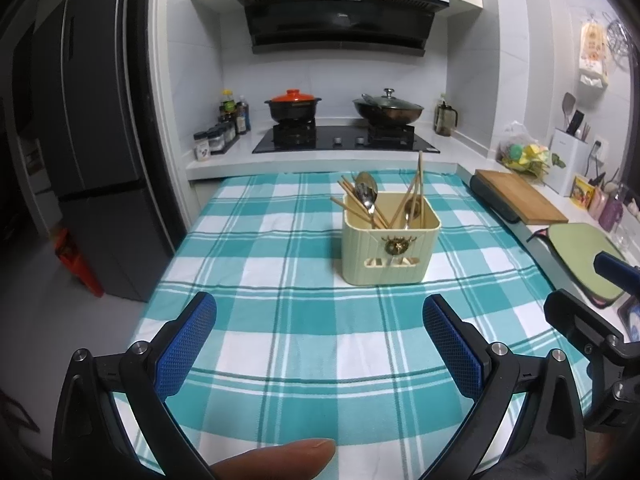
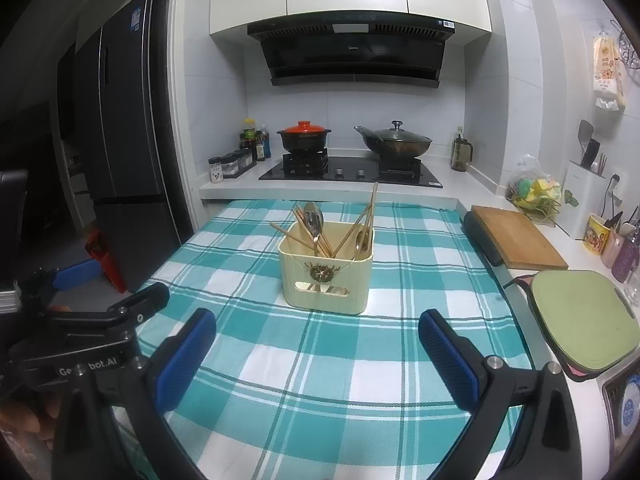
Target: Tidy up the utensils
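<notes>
A home kitchen — gas hob (image 2: 352,170), range hood (image 2: 352,50), fridge (image 2: 120,140).

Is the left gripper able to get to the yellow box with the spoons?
Probably yes. The left gripper is open, and only bare checked cloth lies between it and the utensil box ahead.

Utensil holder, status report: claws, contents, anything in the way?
Left claw and right claw open, empty. Cream utensil holder upright on checked cloth, chopsticks and spoons inside. Path clear.

right gripper (image 2: 318,344): fingers spread, empty | utensil holder (image 2: 326,278): on checked cloth (image 2: 280,380)
</notes>
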A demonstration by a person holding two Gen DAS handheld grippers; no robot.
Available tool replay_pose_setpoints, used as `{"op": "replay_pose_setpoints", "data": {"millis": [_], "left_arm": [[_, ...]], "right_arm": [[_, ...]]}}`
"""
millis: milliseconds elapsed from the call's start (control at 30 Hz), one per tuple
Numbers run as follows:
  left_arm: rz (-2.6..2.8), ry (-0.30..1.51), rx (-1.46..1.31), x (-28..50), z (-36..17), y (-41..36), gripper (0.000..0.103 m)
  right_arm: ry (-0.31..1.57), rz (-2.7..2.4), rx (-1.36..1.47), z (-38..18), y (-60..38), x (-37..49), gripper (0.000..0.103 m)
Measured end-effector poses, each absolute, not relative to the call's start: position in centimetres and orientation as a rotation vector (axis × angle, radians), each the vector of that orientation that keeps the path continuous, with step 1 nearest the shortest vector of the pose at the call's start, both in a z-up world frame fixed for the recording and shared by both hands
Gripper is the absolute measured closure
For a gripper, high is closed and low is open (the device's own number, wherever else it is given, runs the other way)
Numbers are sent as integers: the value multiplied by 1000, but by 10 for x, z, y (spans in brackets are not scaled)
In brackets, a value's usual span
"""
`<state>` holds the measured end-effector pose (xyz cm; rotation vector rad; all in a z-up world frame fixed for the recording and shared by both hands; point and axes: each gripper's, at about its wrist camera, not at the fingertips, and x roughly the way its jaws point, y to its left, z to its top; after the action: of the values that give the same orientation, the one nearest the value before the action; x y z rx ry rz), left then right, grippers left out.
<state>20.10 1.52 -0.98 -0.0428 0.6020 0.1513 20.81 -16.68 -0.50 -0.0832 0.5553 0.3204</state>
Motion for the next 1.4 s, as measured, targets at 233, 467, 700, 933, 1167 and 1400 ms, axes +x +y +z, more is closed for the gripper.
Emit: {"op": "replay_pose_setpoints", "data": {"millis": [233,467,700,933,1167,1400], "left_arm": [[152,603,-37,203,-10,17,0],[153,612,-45,203,-11,19,0],[150,622,-40,205,-13,17,0],[148,629,-41,207,-13,14,0],[147,637,-40,208,-15,12,0],[149,641,-43,208,-16,11,0]], "right_arm": [[560,322,-88,-5,-168,209,0],[566,318,-96,-7,-168,208,0],[567,297,-101,-8,-171,205,0],[576,292,-107,-11,-172,204,0],[579,293,-111,-12,-172,203,0],[582,286,-110,-13,-172,202,0]]}}
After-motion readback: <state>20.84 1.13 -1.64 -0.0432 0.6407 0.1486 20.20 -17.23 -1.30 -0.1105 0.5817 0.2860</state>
